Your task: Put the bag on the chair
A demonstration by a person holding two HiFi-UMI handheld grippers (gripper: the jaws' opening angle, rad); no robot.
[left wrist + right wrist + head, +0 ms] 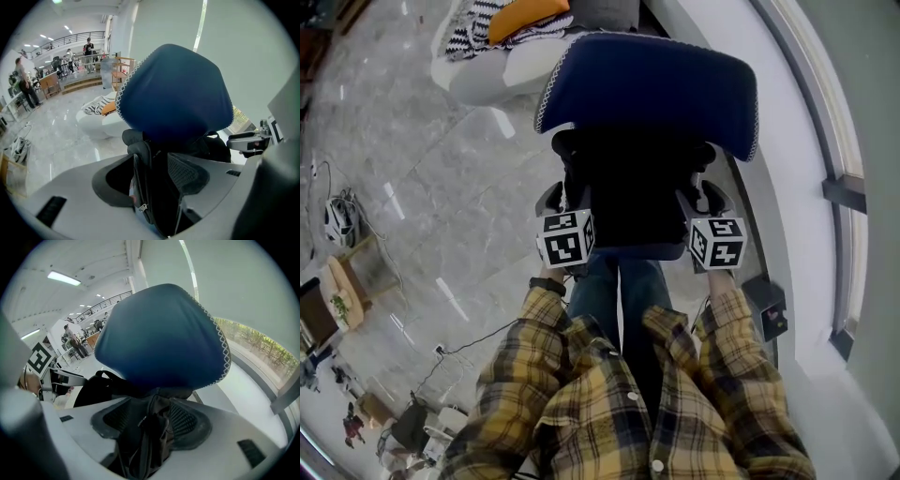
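We see the black bag point(628, 192) sitting on the chair point(652, 80), tucked below the blue-covered back and reaching toward the seat's front edge. The left gripper point(555, 200) is at the bag's left side and the right gripper point(705, 197) at its right side. In the left gripper view the fingers point(190, 174) stand wide apart, with the bag's zippered edge upright between them and a clear gap beside one finger. In the right gripper view the fingers point(186, 420) are also spread wide, and bunched black fabric of the bag lies loosely between them.
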